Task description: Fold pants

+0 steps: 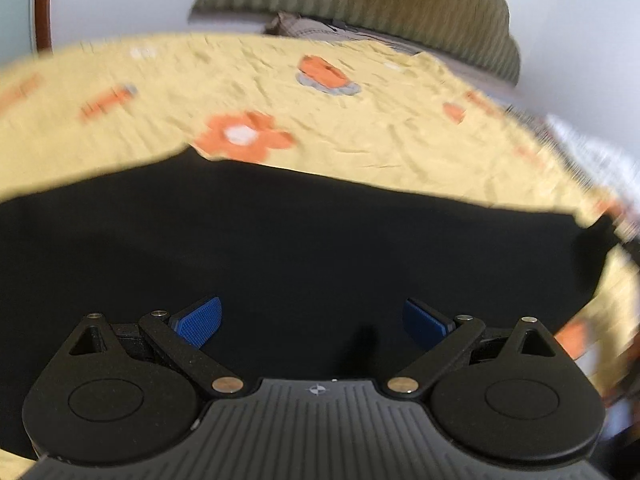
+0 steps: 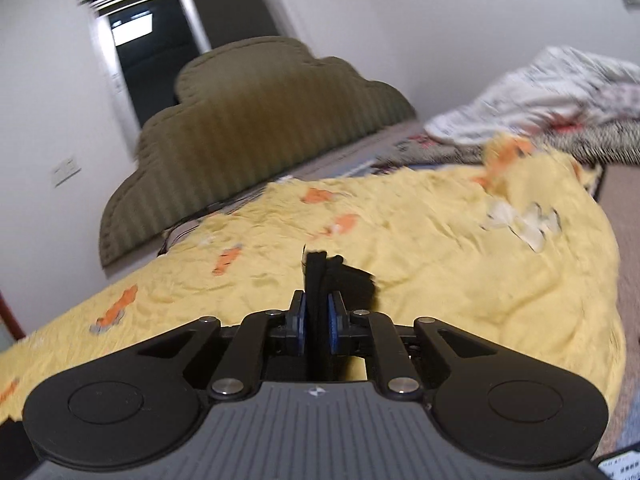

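Black pants (image 1: 280, 240) lie spread flat on a yellow bedspread (image 1: 360, 120) with orange flowers. My left gripper (image 1: 312, 320) hovers over the black cloth with its blue-padded fingers wide apart and nothing between them. My right gripper (image 2: 317, 320) is shut on a bunched edge of the black pants (image 2: 320, 272). It holds that edge lifted above the yellow bedspread (image 2: 440, 260). The rest of the pants is hidden below the right gripper's body.
An olive ribbed headboard (image 2: 248, 120) stands against the white wall at the back. A white patterned blanket (image 2: 552, 92) lies heaped at the far right. A dark doorway (image 2: 160, 44) is at the back left. Beige floor (image 2: 624, 208) shows at the right.
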Demonstrator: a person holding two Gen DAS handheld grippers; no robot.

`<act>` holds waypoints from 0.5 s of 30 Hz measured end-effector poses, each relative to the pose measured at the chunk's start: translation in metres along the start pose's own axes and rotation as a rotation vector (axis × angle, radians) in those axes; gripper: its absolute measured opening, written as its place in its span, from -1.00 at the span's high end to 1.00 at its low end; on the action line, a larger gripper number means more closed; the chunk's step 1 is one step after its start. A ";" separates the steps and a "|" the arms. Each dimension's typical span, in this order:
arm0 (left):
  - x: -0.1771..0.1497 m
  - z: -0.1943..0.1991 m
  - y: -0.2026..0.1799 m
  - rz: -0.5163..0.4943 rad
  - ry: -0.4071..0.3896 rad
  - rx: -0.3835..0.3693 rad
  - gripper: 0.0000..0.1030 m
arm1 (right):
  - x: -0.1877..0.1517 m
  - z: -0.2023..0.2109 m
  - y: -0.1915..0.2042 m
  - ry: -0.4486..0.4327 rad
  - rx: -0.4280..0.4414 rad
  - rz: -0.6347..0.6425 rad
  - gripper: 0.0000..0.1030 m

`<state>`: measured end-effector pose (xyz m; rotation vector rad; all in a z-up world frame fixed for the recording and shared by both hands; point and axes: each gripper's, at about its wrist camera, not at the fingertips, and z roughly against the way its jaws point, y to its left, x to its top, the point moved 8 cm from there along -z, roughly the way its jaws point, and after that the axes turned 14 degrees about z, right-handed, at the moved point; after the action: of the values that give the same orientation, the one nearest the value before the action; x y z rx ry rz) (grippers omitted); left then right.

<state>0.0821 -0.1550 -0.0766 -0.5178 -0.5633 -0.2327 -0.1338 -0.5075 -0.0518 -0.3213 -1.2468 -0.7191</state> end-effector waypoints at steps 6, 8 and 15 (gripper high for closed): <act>-0.001 -0.018 -0.016 0.075 0.047 -0.062 -0.92 | -0.005 0.009 0.025 0.014 0.061 0.095 0.85; -0.004 -0.019 -0.019 0.047 0.031 -0.049 -0.92 | -0.009 0.011 0.030 0.027 0.090 0.105 0.85; -0.005 -0.020 -0.019 0.028 0.017 -0.036 -0.92 | -0.023 0.021 0.075 0.058 0.202 0.277 0.86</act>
<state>0.0804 -0.1809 -0.0861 -0.5576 -0.5353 -0.2210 -0.1038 -0.4321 -0.0549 -0.2970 -1.1806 -0.3594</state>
